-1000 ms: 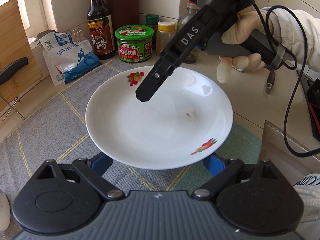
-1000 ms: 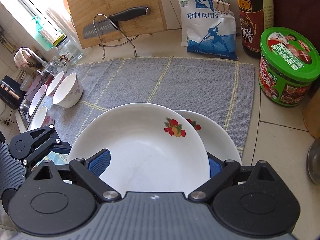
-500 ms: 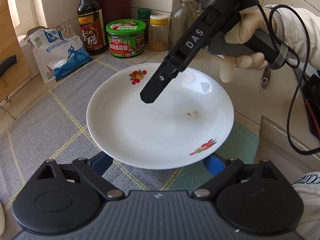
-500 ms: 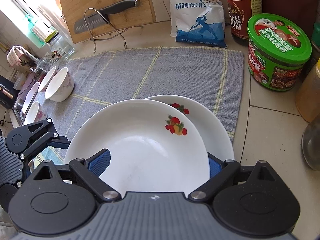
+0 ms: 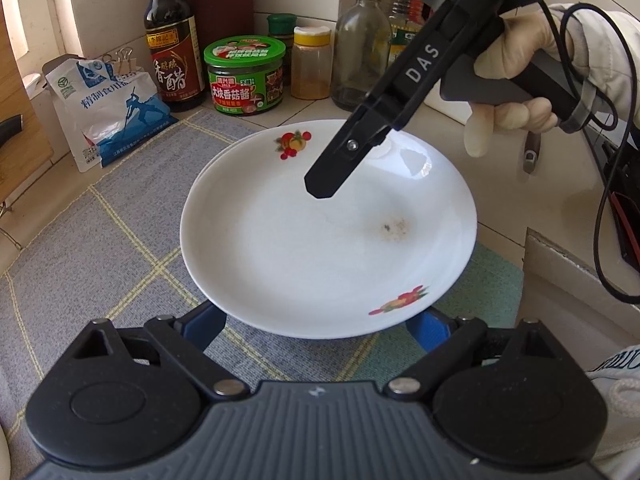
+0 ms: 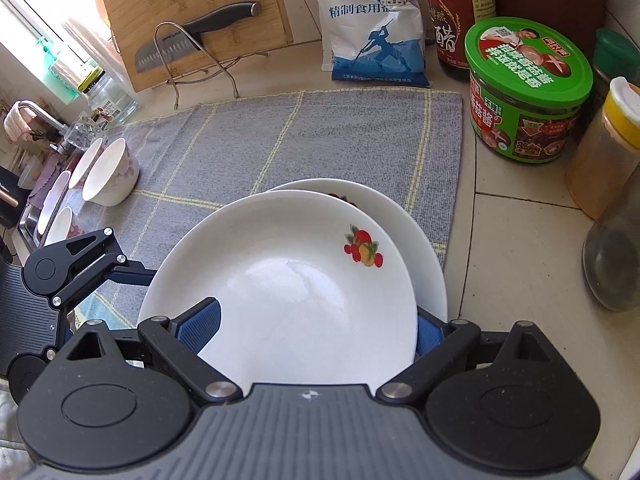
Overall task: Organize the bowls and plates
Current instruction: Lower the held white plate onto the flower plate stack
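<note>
A white plate with fruit prints is held between both grippers, over a second white plate that lies on the grey mat. My left gripper grips its near rim with blue pads. My right gripper grips the opposite rim; its upper finger reaches over the plate in the left wrist view. The left gripper also shows in the right wrist view. A white bowl stands at the mat's left edge.
Along the back stand a salt bag, a vinegar bottle, a green-lidded jar and spice jars. A cutting board with a knife leans at back left. More bowls sit by the sink on the left.
The held plate has moved toward the back right, nearly over the lower plate. Both grippers moved with it and kept their hold.
</note>
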Tool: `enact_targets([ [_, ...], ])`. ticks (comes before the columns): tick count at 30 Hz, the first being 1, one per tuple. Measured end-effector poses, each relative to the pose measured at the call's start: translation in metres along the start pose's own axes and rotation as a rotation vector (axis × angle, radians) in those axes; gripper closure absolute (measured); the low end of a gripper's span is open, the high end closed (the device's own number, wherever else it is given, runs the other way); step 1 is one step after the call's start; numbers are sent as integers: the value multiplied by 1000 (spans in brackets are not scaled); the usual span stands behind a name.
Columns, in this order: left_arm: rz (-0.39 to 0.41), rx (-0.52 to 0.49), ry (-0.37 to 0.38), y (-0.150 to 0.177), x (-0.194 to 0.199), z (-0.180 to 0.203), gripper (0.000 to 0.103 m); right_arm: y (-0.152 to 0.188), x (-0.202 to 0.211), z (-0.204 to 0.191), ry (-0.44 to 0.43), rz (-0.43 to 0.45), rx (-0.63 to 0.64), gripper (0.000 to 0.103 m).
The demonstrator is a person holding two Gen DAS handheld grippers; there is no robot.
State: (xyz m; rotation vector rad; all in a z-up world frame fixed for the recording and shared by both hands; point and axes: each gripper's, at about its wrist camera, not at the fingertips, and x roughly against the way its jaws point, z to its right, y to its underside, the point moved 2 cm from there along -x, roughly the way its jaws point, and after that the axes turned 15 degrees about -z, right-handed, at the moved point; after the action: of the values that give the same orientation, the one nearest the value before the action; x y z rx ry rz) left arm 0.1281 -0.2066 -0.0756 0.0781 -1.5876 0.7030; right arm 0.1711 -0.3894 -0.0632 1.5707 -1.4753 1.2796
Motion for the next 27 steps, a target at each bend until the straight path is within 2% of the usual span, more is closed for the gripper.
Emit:
enact_targets([
  [21,25,-21,1,-3,-7,-6,7,17,15,-2,33,28,-56,3],
  [27,33,-16,0,-2,-5,-4,7,20,15,-6,67,13,-76,2],
])
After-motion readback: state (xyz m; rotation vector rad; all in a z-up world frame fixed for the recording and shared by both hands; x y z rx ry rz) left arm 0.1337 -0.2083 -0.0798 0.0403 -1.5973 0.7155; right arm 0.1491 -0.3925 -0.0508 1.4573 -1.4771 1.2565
